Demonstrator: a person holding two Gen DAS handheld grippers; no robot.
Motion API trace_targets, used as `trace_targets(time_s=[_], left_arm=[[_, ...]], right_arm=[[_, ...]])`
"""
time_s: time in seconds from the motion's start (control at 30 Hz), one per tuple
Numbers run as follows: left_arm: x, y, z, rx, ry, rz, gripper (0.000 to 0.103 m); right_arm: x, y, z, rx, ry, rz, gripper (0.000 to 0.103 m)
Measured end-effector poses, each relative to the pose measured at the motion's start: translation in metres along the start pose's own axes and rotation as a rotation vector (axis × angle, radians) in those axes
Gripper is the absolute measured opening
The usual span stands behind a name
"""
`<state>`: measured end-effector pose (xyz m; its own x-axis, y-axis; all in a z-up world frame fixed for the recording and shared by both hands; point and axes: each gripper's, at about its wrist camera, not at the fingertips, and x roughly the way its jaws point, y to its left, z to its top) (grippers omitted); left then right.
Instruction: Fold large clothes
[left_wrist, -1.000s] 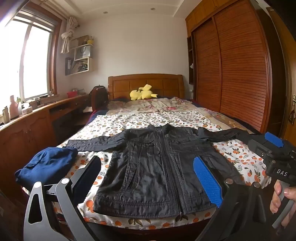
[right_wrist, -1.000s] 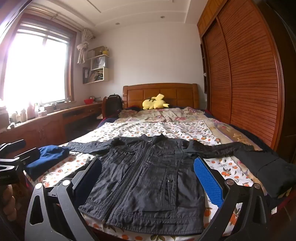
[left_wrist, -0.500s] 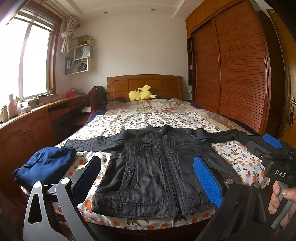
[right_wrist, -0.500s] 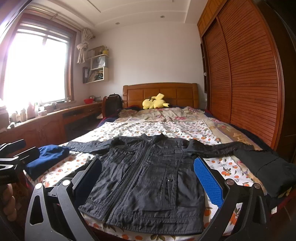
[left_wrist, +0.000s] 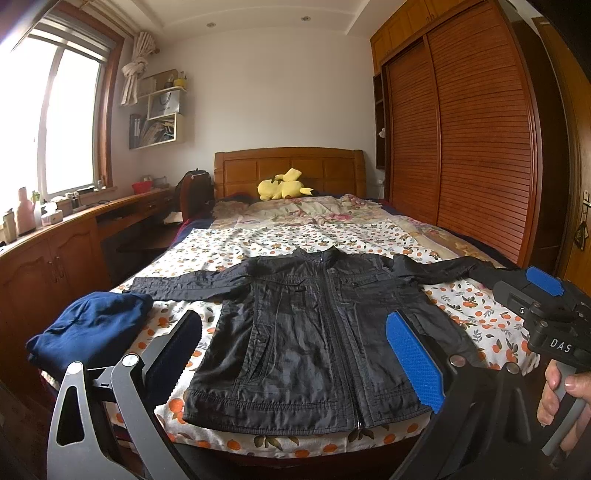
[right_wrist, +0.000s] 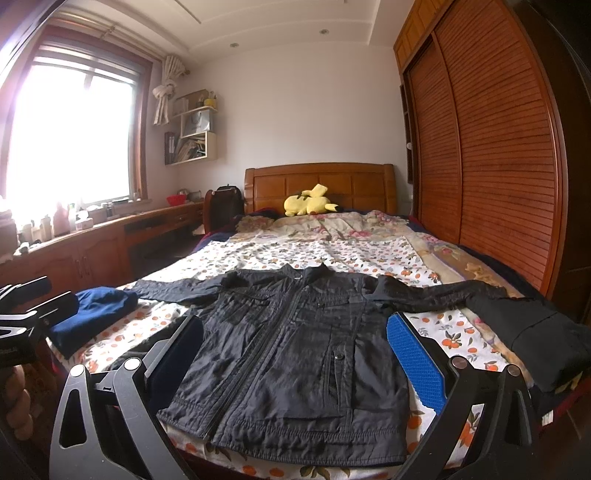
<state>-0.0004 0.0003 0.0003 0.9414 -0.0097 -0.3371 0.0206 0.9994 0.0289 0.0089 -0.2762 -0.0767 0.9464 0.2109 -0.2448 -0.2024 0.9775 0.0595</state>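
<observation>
A black zip jacket (left_wrist: 314, 332) lies flat, front up, sleeves spread, at the foot of the bed (left_wrist: 295, 236); it also shows in the right wrist view (right_wrist: 295, 350). My left gripper (left_wrist: 295, 354) is open and empty, held above the jacket's hem. My right gripper (right_wrist: 295, 354) is open and empty, also above the hem. In the left wrist view the right gripper (left_wrist: 543, 295) shows at the right edge, held by a hand. In the right wrist view the left gripper (right_wrist: 26, 306) shows at the left edge.
A folded blue garment (left_wrist: 88, 325) lies at the bed's left corner. A folded black garment (right_wrist: 532, 332) lies at the right corner. A yellow plush toy (left_wrist: 282, 184) sits by the headboard. A wooden desk (left_wrist: 55, 251) runs along the left, a wardrobe (left_wrist: 461, 147) along the right.
Both grippers have drawn back and risen slightly, so the jacket sits a little lower and farther in view. The jacket has not moved. Both stay open.
</observation>
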Motion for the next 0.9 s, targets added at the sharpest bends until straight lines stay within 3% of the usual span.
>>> trace_targets(time_s=[0.9], left_arm=[[-0.0072, 0.0033, -0.0036, 0.009, -0.013, 0.002, 0.101]], right_arm=[[0.0, 0.0, -0.0001, 0.0, 0.001, 0.0, 0.097]])
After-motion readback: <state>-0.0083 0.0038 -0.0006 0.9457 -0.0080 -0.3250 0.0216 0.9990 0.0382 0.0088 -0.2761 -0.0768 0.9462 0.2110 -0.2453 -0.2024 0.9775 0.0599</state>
